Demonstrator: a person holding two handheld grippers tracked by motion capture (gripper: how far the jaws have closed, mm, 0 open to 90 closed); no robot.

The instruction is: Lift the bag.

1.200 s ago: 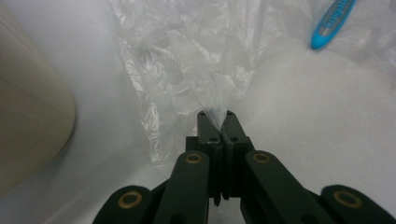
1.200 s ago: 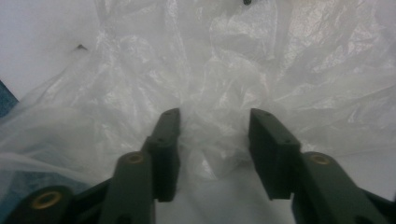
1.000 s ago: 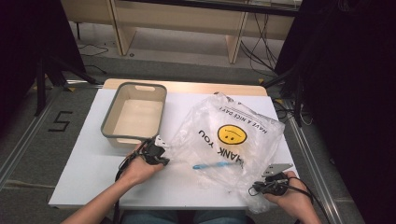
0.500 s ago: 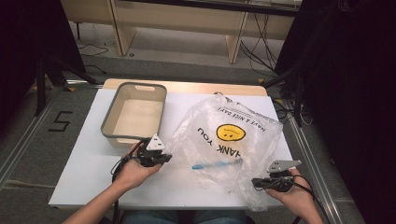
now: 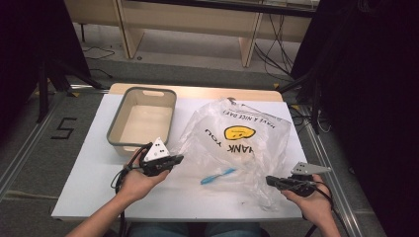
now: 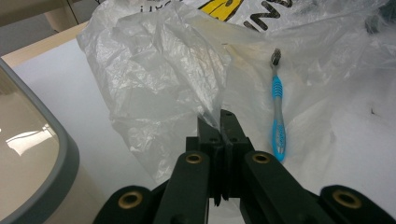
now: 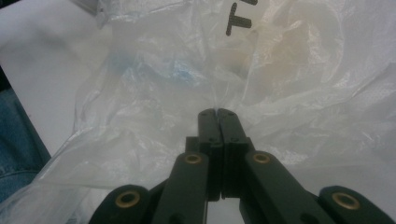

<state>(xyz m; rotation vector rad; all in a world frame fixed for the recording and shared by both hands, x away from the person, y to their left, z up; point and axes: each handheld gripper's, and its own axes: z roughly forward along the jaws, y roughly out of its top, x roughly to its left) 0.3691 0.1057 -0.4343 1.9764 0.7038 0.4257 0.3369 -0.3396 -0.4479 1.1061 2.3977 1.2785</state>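
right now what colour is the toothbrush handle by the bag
Bright blue with a clear, translucent middle; the toothbrush shows best in the left gripper view.

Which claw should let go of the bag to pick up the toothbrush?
Probably left: the left claw, shut on the plastic bag, sits beside the blue toothbrush. The right claw grips the bag's far edge.

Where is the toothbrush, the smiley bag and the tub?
toothbrush [image 6: 277, 112], left gripper view, on its blue handle.
smiley bag [image 5: 239, 132], high view, on the yellow face.
tub [image 5: 171, 109], high view, on its grey rim.
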